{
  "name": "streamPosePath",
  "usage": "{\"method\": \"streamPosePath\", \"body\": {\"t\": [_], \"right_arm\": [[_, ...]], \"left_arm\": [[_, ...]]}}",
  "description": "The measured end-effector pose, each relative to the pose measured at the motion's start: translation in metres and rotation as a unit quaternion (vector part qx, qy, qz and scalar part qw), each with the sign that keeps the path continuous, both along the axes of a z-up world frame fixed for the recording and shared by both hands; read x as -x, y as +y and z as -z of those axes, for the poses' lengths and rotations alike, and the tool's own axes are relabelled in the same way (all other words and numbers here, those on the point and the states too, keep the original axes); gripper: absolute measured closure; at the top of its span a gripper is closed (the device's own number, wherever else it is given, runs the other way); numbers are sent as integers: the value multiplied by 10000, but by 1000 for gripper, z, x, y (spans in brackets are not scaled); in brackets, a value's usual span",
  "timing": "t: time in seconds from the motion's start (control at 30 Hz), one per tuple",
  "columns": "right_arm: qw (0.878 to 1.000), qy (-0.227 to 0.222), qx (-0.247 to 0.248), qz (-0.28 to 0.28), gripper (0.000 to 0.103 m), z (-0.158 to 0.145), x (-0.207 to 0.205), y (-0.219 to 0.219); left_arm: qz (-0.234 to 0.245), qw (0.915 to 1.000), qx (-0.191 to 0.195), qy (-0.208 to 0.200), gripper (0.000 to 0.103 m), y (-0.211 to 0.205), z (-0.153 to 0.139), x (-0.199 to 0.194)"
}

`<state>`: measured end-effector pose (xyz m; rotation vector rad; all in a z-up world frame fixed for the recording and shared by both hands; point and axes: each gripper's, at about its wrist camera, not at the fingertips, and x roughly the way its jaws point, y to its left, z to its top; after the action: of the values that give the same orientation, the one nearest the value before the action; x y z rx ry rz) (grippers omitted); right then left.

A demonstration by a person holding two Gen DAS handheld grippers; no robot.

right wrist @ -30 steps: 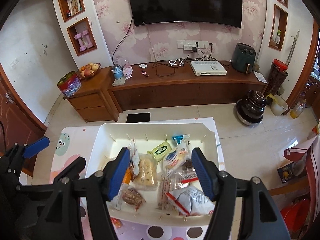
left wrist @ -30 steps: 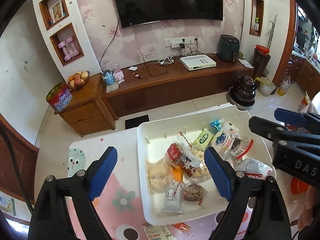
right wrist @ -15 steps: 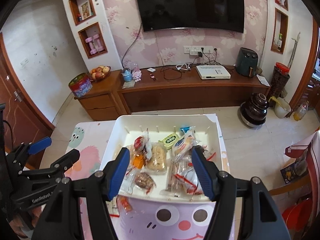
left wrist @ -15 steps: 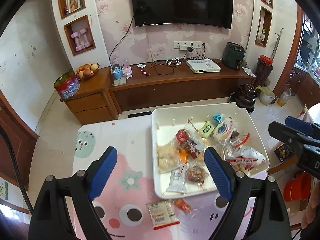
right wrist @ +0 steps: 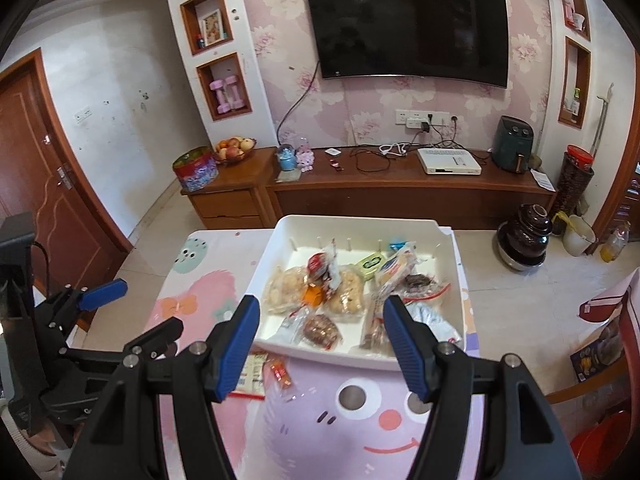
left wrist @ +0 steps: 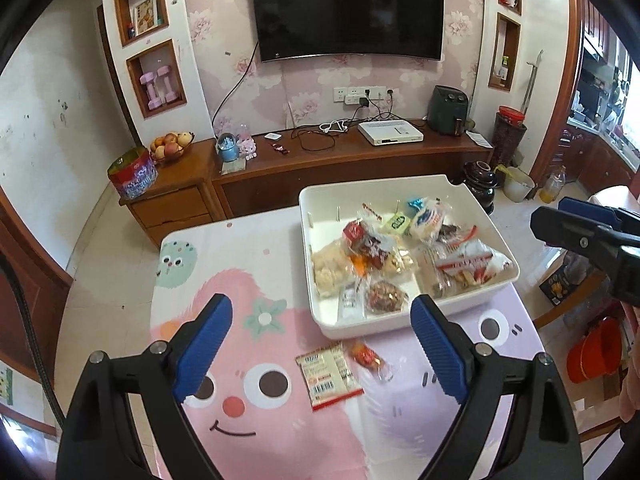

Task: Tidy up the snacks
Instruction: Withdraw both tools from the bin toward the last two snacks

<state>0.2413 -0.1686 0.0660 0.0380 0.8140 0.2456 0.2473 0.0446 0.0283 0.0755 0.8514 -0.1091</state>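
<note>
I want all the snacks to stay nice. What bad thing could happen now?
Two packets, the flat white packet and the small orange-wrapped snack, lie outside the white tray on the tablecloth; they could get missed. The snacks in the tray overlap in a heap, so a grab might squash one or drag a neighbour out. The left gripper and right gripper are empty and close together, and might bump.
</note>
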Motion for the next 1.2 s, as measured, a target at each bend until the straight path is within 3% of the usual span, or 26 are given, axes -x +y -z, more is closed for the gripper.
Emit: {"method": "streamPosePath", "body": {"t": [0.23,0.47,0.77,1.03,1.2], "right_arm": [[9994,-24,-19,-351,38,20,24,16],[9972,39,325,-665,38,52,33,39],[9941,523,556,-776,38,115,25,54],[9886,969,718,-904,39,181,4,67],[9868,1087,701,-976,39,207,-12,77]], "left_arm": [[-171,9996,158,-181,13,15,12,29],[-363,9988,240,-226,12,30,36,43],[-808,9960,314,231,12,47,105,35],[-1193,9887,490,765,12,64,167,18],[-1376,9836,603,999,12,70,193,6]]}}
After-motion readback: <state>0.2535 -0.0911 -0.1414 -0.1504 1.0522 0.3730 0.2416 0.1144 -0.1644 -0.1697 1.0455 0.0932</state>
